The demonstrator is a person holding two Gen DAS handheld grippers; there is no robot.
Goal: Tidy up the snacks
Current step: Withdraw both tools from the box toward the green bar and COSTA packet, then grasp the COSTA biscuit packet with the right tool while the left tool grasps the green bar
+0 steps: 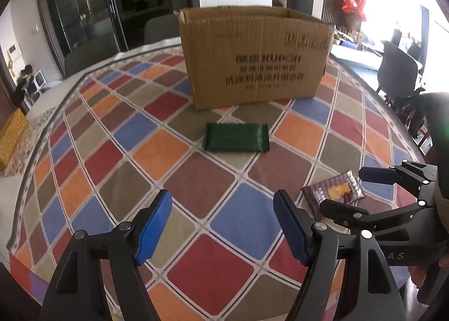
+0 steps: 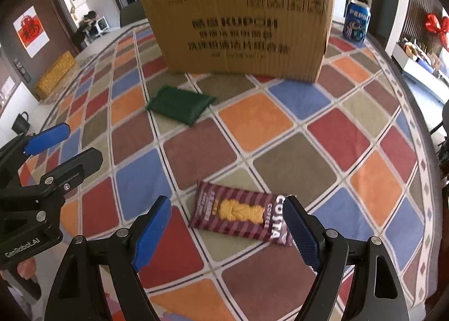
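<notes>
While both tools gape empty, right tool (image 2: 227, 232) near striped packet (image 2: 241, 216): could shove slick wrapper across surface (image 2: 322, 169), missing box (image 2: 241, 26); left tool (image 1: 223, 225) idle.

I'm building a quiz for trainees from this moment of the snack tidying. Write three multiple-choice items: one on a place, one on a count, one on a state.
1. Where does the dark green foil packet lie?
A. inside the box
B. on the tablecloth before the box
C. in the tongs

2. How many snack packets lie on the chequered tablecloth?
A. one
B. two
C. four

3. How do the right tongs stand?
A. open, empty
B. shut on a packet
C. shut, empty

Answers: 1 B, it lies flat in front of the brown cardboard box. 2 B, the green one and the maroon striped Costa biscuit packet. 3 A, blue pads apart, nothing between them.
</notes>
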